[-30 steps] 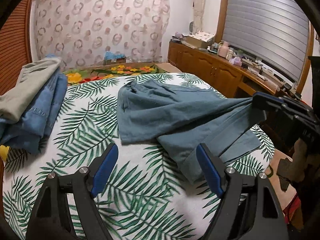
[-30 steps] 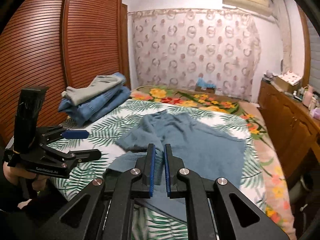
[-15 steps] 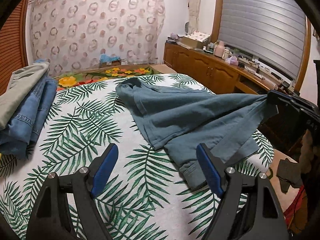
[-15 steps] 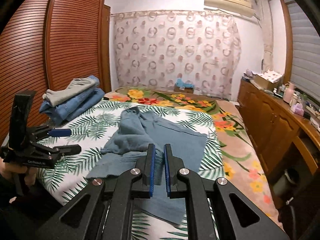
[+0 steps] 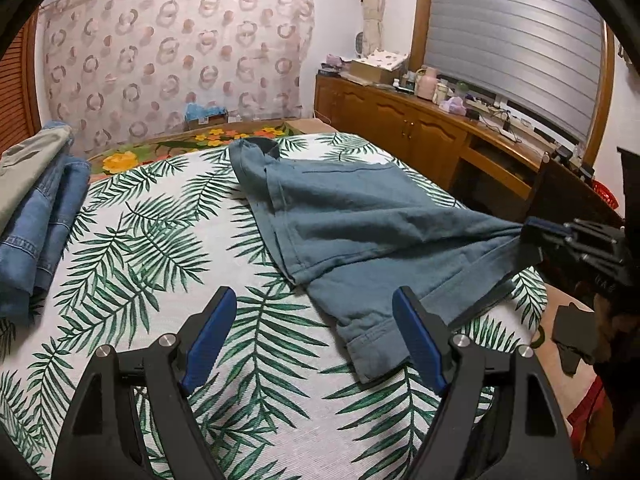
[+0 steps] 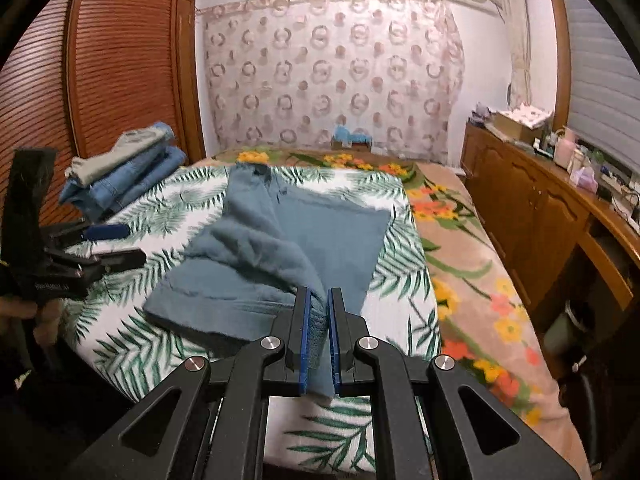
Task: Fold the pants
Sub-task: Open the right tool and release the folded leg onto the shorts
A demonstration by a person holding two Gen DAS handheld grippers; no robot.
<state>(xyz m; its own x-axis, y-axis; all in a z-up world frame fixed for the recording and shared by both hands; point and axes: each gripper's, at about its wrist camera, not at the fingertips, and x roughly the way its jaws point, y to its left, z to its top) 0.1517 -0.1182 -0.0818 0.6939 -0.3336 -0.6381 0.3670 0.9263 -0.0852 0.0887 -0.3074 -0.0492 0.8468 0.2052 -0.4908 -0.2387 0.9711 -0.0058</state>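
Teal-blue pants [image 5: 352, 220] lie spread on the palm-leaf bedspread [image 5: 152, 248], waistband toward the far end. My right gripper [image 6: 319, 304] is shut on a bunched edge of the pants [image 6: 248, 256] at the near right side of the bed, pulling the cloth taut; it also shows at the right of the left wrist view, the right gripper [image 5: 532, 232] clamped on the fabric. My left gripper [image 5: 310, 332] hangs open above the bedspread, nothing between its fingers, with the hem of one pant leg just before its right fingertip. From the right wrist view, the left gripper [image 6: 116, 244] stands open at the left.
A stack of folded jeans and a grey garment [image 5: 36, 200] rests at the far left of the bed. A wooden cabinet [image 5: 424, 144] with clutter on top runs along the right wall. A slatted wardrobe [image 6: 120, 60] stands left. A floral blanket [image 6: 460, 248] covers the right side.
The right gripper has drawn the pants toward the near right, stretching and flattening them. Both grippers sank a little and the left one moved sideways; the jaws kept their states.
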